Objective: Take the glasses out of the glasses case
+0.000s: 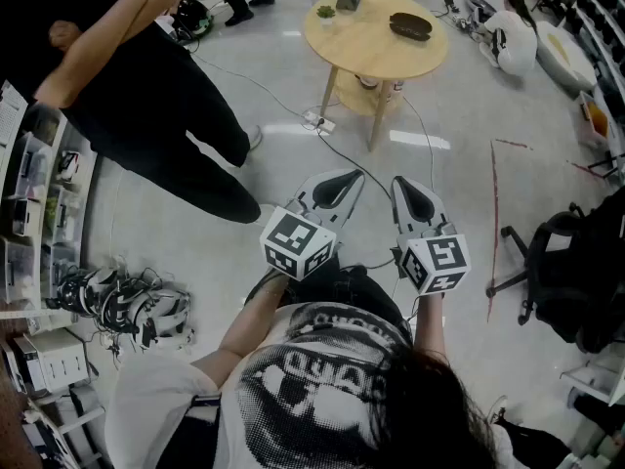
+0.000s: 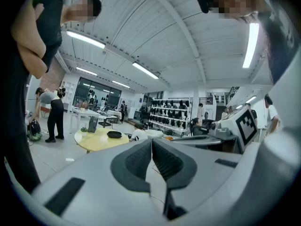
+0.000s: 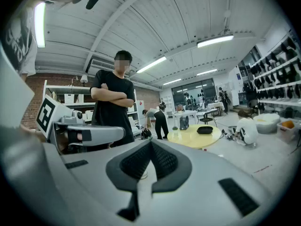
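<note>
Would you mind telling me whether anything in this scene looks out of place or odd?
Nothing is spilled or damaged. The dark oval glasses case lies on the round wooden table, far from the shut, empty left gripper and right gripper. One oddity: a thin cable trails loose across the floor from beneath that table.

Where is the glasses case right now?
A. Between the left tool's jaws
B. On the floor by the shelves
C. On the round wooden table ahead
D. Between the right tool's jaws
C: the dark glasses case lies on the round table, well apart from the left tool and the right tool, both shut with nothing between their jaws.
</note>
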{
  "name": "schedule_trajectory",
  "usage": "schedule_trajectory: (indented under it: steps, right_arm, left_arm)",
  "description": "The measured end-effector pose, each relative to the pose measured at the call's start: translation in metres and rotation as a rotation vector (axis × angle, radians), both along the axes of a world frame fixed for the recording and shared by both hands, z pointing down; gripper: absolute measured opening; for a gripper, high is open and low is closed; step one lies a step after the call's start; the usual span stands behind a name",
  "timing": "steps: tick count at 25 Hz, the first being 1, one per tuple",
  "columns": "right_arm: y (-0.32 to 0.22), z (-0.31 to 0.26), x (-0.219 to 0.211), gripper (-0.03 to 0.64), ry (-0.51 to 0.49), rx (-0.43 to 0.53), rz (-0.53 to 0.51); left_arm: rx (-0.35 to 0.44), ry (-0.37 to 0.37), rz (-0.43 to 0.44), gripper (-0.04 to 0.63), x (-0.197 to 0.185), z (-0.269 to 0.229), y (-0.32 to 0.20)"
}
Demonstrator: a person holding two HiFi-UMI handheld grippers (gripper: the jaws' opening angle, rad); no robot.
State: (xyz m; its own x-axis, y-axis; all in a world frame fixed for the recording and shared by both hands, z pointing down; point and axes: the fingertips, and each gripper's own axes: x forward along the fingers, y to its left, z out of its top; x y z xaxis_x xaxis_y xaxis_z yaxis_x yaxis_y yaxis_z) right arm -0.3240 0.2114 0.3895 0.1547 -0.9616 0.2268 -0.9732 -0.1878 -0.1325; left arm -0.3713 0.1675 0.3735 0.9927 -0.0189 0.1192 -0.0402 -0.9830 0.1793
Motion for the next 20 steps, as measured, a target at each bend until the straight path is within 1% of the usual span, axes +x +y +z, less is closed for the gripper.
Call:
schedule_trajectory:
  steps: [3, 9, 15, 20]
  right_arm:
    - [0.002, 0.001, 0.004, -0.005, -0.007, -0.002, 0.013]
    - [0.010, 0.000, 0.015, -0.003, -0.030, 0.024, 0.048]
    - [0.022, 0.003, 0.026, -0.003, -0.045, 0.026, 0.061]
    - [0.022, 0.011, 0.033, -0.003, -0.077, 0.025, 0.052]
  left_arm:
    - [-0.011, -0.001, 0.000, 0.014, 0.003, 0.000, -0.001]
    - [-0.018, -0.010, 0.007, 0.015, 0.009, 0.005, 0.005]
    - [-0.009, -0.019, 0.004, 0.015, 0.016, 0.008, 0.011]
    - [0.004, -0.038, -0.004, 0.015, 0.021, 0.011, 0.014]
